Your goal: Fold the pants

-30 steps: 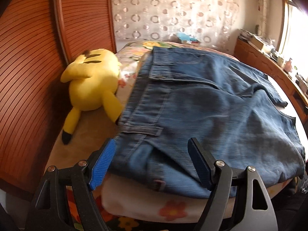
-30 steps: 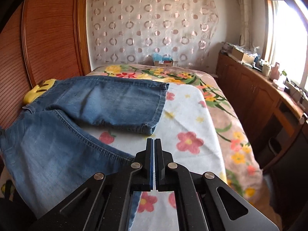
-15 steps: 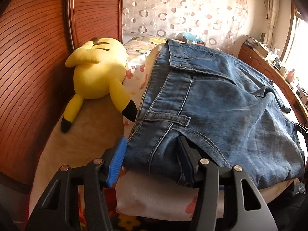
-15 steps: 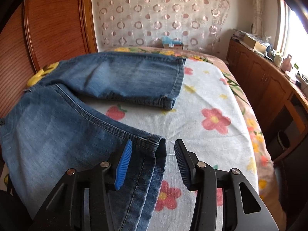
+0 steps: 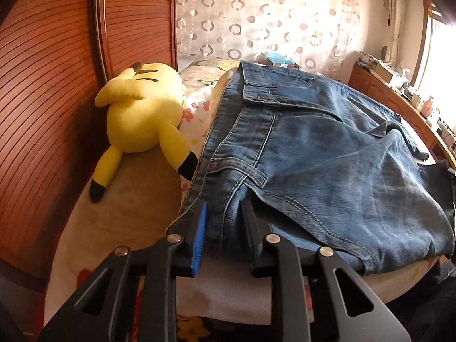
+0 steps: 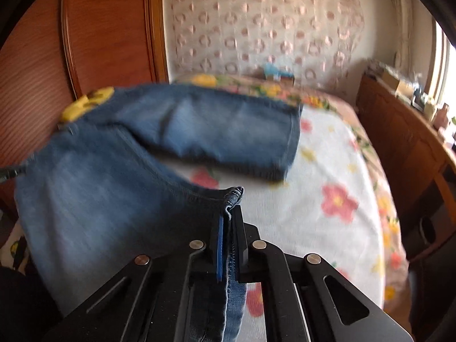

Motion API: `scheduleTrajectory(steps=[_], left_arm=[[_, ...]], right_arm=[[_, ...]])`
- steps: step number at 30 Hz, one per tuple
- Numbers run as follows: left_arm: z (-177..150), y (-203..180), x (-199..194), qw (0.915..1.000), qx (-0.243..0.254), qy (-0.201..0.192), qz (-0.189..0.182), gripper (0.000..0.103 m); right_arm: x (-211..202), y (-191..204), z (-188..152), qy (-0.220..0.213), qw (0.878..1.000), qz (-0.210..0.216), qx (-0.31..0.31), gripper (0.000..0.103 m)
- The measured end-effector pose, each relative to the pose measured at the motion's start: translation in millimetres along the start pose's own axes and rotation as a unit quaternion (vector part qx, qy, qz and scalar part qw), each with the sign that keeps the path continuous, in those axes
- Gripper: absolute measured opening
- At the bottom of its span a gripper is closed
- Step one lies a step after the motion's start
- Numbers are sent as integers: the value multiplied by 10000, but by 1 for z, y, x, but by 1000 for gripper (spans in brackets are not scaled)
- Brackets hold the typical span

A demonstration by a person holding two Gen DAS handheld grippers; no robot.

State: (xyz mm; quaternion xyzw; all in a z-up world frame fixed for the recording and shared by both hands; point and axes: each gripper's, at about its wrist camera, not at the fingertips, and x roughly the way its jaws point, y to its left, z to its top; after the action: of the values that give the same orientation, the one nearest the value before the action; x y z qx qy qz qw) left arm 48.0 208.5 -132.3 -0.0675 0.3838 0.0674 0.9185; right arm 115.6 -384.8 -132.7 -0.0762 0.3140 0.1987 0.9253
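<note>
Denim in faded blue, a pair of jeans (image 5: 313, 148), lies spread across a bed with a white, flower-printed cover (image 6: 322, 199), the waistband at the near edge in the left wrist view and the two legs reaching away toward three o'clock. At six o'clock in that view the black left gripper with a blue pad (image 5: 225, 228) is closing its jaws on a bunched fold of waistband beside a belt loop; the cloth fills the gap and both pads touch it. A yellow plush toy with black-tipped ears (image 5: 142, 119) lies at nine o'clock, just beside the jeans, against a ribbed reddish wooden headboard (image 5: 42, 99).

In the blurred right wrist view the black right gripper (image 6: 229, 228), at six o'clock, is clamped narrow on the stitched hem of the nearer trouser leg, whose corner puckers above the fingertips. The other leg lies flat at twelve o'clock, apart from the pinched one. A curtain patterned with rings (image 6: 256, 28) hangs behind the bed, and a wooden cabinet (image 6: 399, 131) runs along three o'clock.
</note>
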Motion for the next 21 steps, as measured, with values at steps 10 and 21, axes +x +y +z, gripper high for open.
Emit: scheduleTrajectory(steps=[10,21], left_arm=[[11,-5,-22,9996,77,-272,-51,18],[7,-7,-16,9997,125,-183,36,18]], right_arm=[[0,10,30,-231,9987,-347,-282,5],[-36,-5,-18,5,9989,-448,128,42]])
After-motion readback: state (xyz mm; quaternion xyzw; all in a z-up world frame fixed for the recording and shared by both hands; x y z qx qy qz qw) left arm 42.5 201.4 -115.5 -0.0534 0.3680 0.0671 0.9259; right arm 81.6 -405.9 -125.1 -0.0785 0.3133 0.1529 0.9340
